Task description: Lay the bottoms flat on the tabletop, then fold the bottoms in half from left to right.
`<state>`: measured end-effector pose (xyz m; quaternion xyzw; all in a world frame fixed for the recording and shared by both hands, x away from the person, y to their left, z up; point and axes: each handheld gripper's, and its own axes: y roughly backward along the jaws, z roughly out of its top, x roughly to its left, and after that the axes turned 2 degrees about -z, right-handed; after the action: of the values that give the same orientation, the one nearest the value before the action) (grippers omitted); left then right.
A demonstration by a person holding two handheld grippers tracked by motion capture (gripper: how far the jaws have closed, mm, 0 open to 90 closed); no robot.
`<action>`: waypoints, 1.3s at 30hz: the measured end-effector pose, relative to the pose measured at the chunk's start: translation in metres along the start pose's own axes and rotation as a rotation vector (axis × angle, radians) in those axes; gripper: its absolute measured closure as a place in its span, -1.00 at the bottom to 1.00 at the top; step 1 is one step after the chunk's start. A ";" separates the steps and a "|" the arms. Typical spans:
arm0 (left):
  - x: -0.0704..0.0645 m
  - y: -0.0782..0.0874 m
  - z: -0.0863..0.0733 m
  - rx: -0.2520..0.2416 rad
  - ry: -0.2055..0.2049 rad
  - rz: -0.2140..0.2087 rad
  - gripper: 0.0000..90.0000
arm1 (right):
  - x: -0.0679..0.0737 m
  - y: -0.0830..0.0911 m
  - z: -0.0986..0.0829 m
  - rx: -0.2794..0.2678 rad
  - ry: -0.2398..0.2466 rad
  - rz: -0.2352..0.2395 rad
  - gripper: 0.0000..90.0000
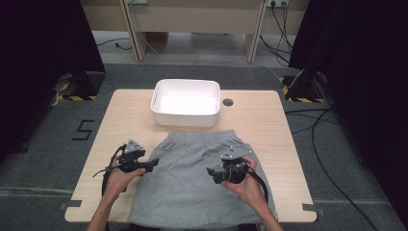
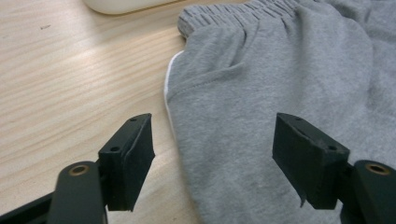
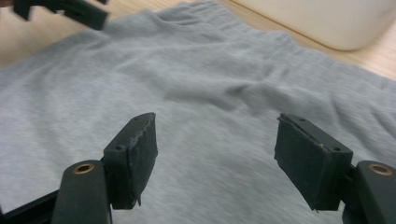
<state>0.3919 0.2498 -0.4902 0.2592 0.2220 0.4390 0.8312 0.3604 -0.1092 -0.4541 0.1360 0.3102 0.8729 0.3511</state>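
Note:
Grey shorts (image 1: 192, 178) lie flat on the wooden table (image 1: 269, 120), waistband toward the far side. My left gripper (image 1: 153, 163) is open at the shorts' left edge; in the left gripper view (image 2: 212, 154) its jaws straddle the white-trimmed side seam (image 2: 169, 88) just below the elastic waistband (image 2: 233, 16). My right gripper (image 1: 210, 174) hovers open over the right half of the shorts, and in the right gripper view (image 3: 215, 154) the grey fabric (image 3: 210, 79) spreads between and beyond its jaws. Nothing is held by either.
A white rectangular tub (image 1: 186, 102) stands at the table's far middle, just beyond the waistband. A small round hole (image 1: 228, 102) sits to its right. Bare wood runs along both sides of the shorts. Cables cross the floor at the right.

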 end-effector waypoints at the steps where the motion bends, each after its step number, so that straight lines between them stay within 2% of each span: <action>1: 0.002 -0.001 0.000 -0.004 0.019 -0.008 -0.40 | 0.004 -0.001 0.000 -0.001 0.006 0.011 -0.33; 4: 0.006 -0.006 0.001 -0.001 0.041 0.007 -0.47 | 0.015 -0.004 0.001 0.002 0.021 0.043 -0.34; 9: 0.011 -0.011 0.001 -0.010 0.056 0.025 -0.55 | 0.033 -0.007 0.003 0.004 0.052 0.087 -0.35; 11: 0.012 -0.012 0.002 -0.003 0.054 0.033 -0.57 | 0.040 -0.008 0.004 0.003 0.067 0.104 -0.35; 14: 0.013 -0.012 0.006 0.000 0.024 0.043 -0.60 | 0.049 -0.010 0.005 0.008 0.082 0.120 -0.35; 18: 0.012 -0.011 0.013 -0.022 0.025 0.040 -0.59 | 0.057 -0.012 0.005 0.006 0.098 0.135 -0.35; 20: 0.013 -0.014 0.015 -0.003 0.014 0.041 -0.60 | 0.060 -0.013 0.005 0.009 0.099 0.142 -0.35; 24: 0.015 -0.022 0.021 0.002 0.014 0.038 -0.61 | 0.067 -0.014 0.006 0.003 0.112 0.156 -0.35; 25: 0.015 -0.023 0.022 -0.012 0.019 0.038 -0.61 | 0.068 -0.014 0.006 0.002 0.115 0.162 -0.35; 29: 0.019 -0.032 0.026 0.007 0.030 0.039 -0.58 | 0.075 -0.016 0.005 0.007 0.130 0.172 -0.35; 33: 0.021 -0.039 0.033 0.002 0.047 0.013 -0.49 | 0.082 -0.020 0.004 0.017 0.135 0.190 -0.35; 39: 0.024 -0.049 0.046 0.024 0.035 0.008 -0.30 | 0.091 -0.029 0.000 0.038 0.157 0.213 -0.35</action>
<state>0.4618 0.2358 -0.4893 0.2621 0.2406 0.4440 0.8224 0.3104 -0.0296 -0.4707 0.1060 0.3373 0.9070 0.2286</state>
